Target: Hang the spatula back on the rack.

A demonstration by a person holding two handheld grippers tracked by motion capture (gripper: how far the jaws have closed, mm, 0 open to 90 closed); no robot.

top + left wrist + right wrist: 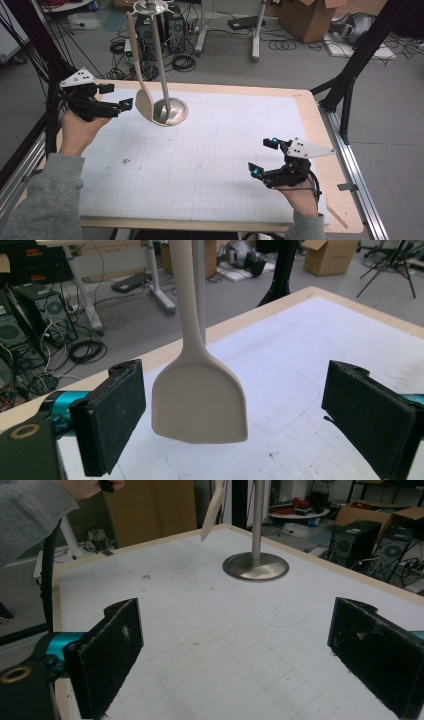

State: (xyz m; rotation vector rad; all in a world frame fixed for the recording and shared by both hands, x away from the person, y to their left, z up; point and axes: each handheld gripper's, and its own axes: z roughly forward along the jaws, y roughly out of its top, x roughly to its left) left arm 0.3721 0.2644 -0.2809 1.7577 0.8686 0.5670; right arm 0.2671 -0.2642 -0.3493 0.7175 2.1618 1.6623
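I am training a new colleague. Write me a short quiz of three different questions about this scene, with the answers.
1. True or false: the beige spatula hangs from the metal stand and its blade does not lie on the table.
2. Which hand-held gripper is nearer to the spatula? A) the left hand-held gripper B) the right hand-held gripper
3. Fill in: in the left gripper view, the spatula blade is between the two pads, and the pads ____ touch it.

Key:
1. True.
2. A.
3. do not; both hand-held grippers are open.
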